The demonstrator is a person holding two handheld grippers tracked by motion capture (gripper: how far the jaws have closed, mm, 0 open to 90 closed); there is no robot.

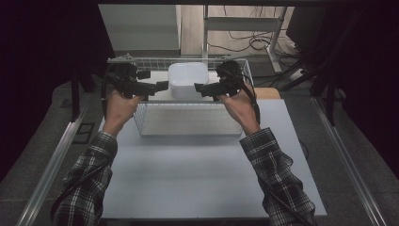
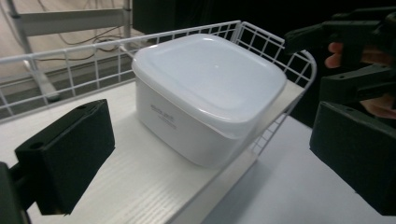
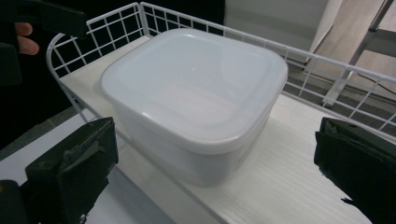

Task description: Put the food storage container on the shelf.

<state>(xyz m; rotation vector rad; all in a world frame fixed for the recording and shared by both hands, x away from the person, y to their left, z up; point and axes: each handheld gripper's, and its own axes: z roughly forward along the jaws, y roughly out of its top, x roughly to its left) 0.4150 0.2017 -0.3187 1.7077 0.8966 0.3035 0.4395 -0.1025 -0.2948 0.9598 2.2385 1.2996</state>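
Right now I have both grippers raised level with a white wire shelf (image 1: 188, 115) that stands on the grey worktop (image 1: 202, 174), one at each side of a white lidded plastic container (image 1: 188, 80). That container sits on the shelf's pale wood-grain board (image 2: 140, 186), close to the board's front edge, with the wire railing (image 3: 196, 25) running around behind it and at both ends. From the high view my left gripper (image 1: 160, 86) comes in from the left and my right gripper (image 1: 200, 88) from the right, each pointing inward at the container's side and each just short of it; I cannot see contact from either one. In the left gripper view, its two black jaws stand wide apart with nothing between them, the container ahead of them with its lid on and a faint line of print on the near wall; the other hand (image 2: 373, 105) and its gripper show at the right edge. In the right gripper view, the jaws are likewise spread wide and empty, the container sitting ahead between their line, its lid (image 3: 191, 79) fully seated. My plaid sleeves (image 1: 277, 174) reach across the worktop from the near side.
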